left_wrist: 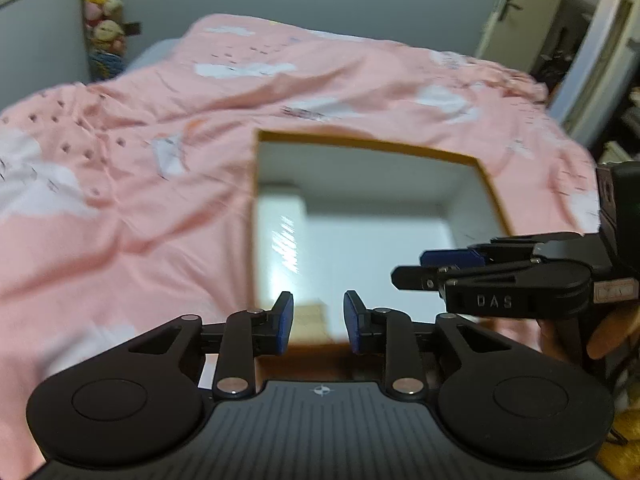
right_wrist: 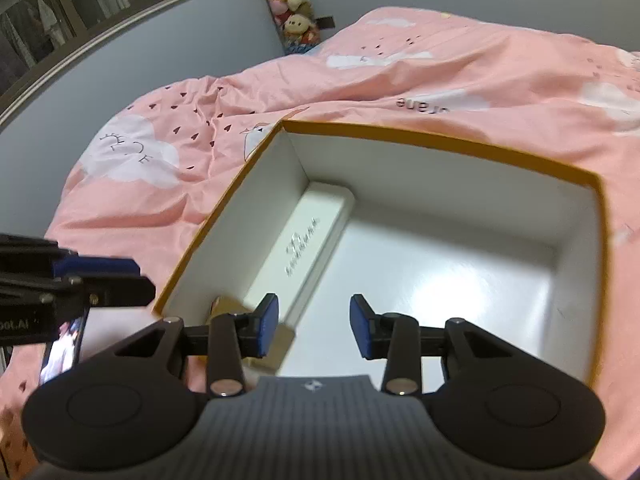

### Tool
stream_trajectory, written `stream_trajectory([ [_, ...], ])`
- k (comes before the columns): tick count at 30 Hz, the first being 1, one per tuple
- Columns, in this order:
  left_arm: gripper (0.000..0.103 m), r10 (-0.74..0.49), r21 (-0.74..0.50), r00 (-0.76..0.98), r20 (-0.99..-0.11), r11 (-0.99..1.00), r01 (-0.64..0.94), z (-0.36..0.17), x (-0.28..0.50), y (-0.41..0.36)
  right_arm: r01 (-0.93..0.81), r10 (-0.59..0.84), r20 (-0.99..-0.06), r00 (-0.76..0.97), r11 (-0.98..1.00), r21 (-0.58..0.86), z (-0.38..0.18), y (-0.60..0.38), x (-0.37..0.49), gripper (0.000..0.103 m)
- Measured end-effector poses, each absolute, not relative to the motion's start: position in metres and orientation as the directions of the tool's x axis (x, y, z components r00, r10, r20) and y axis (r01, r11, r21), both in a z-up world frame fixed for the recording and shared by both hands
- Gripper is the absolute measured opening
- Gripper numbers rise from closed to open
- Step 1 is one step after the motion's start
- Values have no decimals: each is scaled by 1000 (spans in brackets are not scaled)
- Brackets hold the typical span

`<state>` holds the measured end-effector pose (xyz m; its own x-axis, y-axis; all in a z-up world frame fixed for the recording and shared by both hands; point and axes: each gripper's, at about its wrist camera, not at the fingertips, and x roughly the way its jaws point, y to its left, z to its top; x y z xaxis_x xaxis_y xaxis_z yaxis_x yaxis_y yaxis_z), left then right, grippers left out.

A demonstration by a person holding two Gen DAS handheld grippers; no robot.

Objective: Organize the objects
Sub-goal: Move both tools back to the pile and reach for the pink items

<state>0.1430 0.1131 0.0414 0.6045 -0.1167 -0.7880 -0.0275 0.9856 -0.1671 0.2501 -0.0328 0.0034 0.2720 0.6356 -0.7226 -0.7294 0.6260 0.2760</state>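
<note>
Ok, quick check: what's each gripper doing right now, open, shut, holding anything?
Left gripper: open, nothing between its pads, over the box.
Right gripper: open, empty, above the box's white interior.

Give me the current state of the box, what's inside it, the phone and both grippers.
Box: open, no lid on, resting on the pink duvet.
White case: lying flat inside the box along its left wall.
Small brown box: in the box's near left corner, partly hidden.
Phone: on the duvet outside the box, screen lit.
Left gripper: open, empty.
Right gripper: open, empty.
</note>
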Motion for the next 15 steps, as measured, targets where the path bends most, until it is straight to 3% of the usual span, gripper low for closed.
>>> stream_trajectory([
  [8,34,-271,-287,497,-824,957,46,16,100,92,-706,601,-760,247,649,283,5,-111,201,44],
  [15,55,-326,-305,409,-852,945,117,8,56,72,-711,568,-795,213,648,273,3,-143,159,46],
])
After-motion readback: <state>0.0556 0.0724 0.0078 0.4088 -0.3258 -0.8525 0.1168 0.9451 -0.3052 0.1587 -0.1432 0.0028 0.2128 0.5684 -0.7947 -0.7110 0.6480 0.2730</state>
